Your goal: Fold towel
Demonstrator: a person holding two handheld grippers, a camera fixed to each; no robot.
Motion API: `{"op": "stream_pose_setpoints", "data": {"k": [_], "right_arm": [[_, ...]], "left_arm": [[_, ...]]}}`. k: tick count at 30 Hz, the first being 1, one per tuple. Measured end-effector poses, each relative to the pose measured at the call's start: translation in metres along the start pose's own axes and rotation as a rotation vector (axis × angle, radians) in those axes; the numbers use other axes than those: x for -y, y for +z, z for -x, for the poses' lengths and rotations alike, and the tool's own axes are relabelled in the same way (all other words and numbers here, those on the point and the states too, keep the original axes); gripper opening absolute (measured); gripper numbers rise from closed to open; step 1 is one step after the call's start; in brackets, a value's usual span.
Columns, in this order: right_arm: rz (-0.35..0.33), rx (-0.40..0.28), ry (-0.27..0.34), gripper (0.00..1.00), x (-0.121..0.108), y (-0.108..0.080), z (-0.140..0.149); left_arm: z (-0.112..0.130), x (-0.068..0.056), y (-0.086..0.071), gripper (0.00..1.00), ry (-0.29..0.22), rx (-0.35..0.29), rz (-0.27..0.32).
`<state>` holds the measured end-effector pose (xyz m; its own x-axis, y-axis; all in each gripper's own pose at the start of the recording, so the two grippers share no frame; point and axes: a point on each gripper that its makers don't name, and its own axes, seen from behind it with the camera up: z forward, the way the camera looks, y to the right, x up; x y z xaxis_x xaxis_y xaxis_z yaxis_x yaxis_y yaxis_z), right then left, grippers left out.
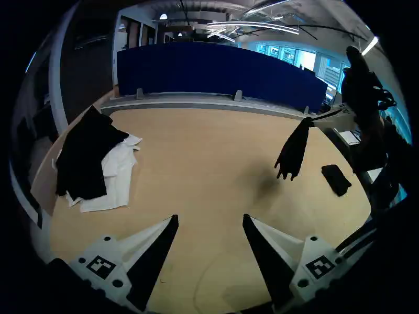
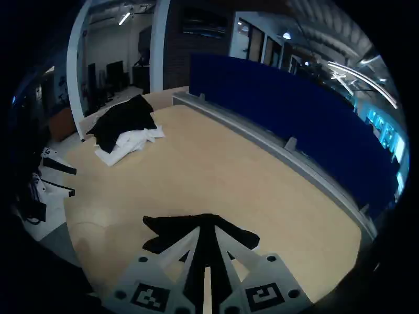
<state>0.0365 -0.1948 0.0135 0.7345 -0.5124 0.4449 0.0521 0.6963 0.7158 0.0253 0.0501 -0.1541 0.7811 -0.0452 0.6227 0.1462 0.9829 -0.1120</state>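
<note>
Pale wood tabletop runs up to a blue partition along its far edge. The left gripper hovers over bare wood well in front of the partition, its tongs spread wide with nothing between them. The right gripper has its tongs pinched together on a black towel. In the left gripper view the towel hangs bunched above the table, before the partition's right end. A pile of black and white cloth lies toward the partition's left end, and a small folded black item lies in front of its right end.
</note>
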Motion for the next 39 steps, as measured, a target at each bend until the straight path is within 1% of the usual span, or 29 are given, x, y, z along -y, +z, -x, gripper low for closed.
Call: {"op": "stream_pose_setpoints", "data": {"k": [5,10,17,23,29,32,39], "right_arm": [[0.033,0.003,0.026,0.03,-0.028,-0.014,0.009],[0.062,0.011,0.046,0.03,-0.056,-0.026,0.021],[0.098,0.044,0.054,0.03,-0.096,-0.053,0.049],[0.146,0.073,0.056,0.03,-0.135,-0.075,0.073],[0.176,0.093,0.07,0.03,-0.168,-0.093,0.093],[0.187,0.102,0.079,0.03,-0.183,-0.097,0.103],[0.197,0.126,0.093,0.03,-0.213,-0.1,0.123]], "left_arm": [[-0.002,-0.007,0.002,0.91,0.014,0.002,0.013],[-0.002,-0.011,0.005,0.91,0.021,0.006,0.017],[-0.002,-0.014,0.008,0.91,0.034,0.013,0.015],[-0.002,-0.019,0.008,0.91,0.028,0.023,0.017],[-0.001,-0.024,0.01,0.91,0.026,0.035,0.019],[0.0,-0.027,0.011,0.91,0.034,0.039,0.016],[0.0,-0.033,0.015,0.91,0.045,0.049,0.006]]}}
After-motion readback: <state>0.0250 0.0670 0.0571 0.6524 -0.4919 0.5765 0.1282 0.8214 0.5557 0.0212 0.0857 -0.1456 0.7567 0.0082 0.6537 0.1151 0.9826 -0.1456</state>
